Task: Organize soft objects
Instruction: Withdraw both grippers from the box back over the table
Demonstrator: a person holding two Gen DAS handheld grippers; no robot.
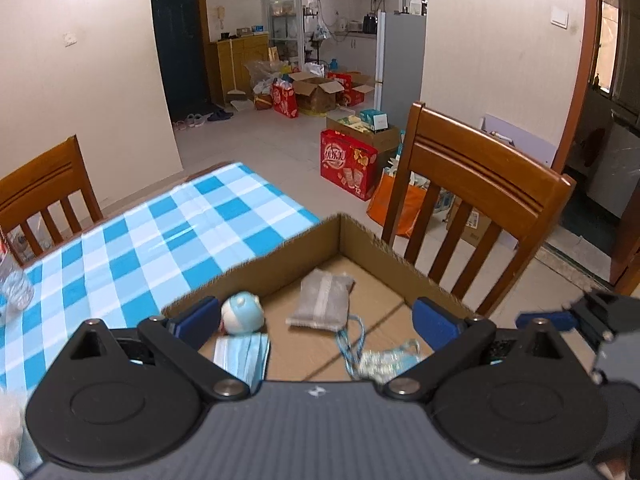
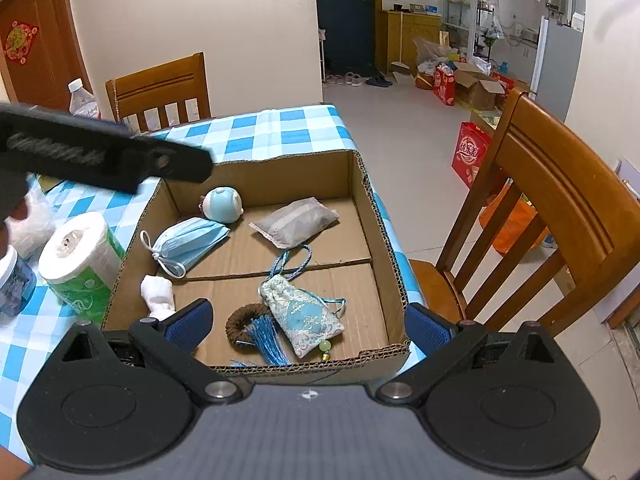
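A shallow cardboard box (image 2: 396, 256) sits on the checked table. In it lie a light blue round plush toy (image 2: 222, 205), a folded blue face mask (image 2: 188, 242), a grey sachet (image 2: 294, 222), a blue brocade pouch (image 2: 304, 318) with cord, a brown ring with blue tassel (image 2: 256, 326) and a white soft piece (image 2: 158, 296). My right gripper (image 2: 308, 322) is open and empty above the box's near edge. My left gripper (image 1: 316, 320) is open and empty over the box, with the toy (image 1: 243, 313), mask (image 1: 241, 356), sachet (image 1: 322, 298) and pouch (image 1: 386, 360) between its fingers.
A toilet paper roll (image 2: 80, 258), a clear wrap (image 2: 30, 220), a jar (image 2: 14, 284) and a water bottle (image 2: 83, 100) stand left of the box. Wooden chairs stand at the right (image 2: 556, 216) and far side (image 2: 160, 88). The left gripper's body (image 2: 100, 152) crosses the right wrist view.
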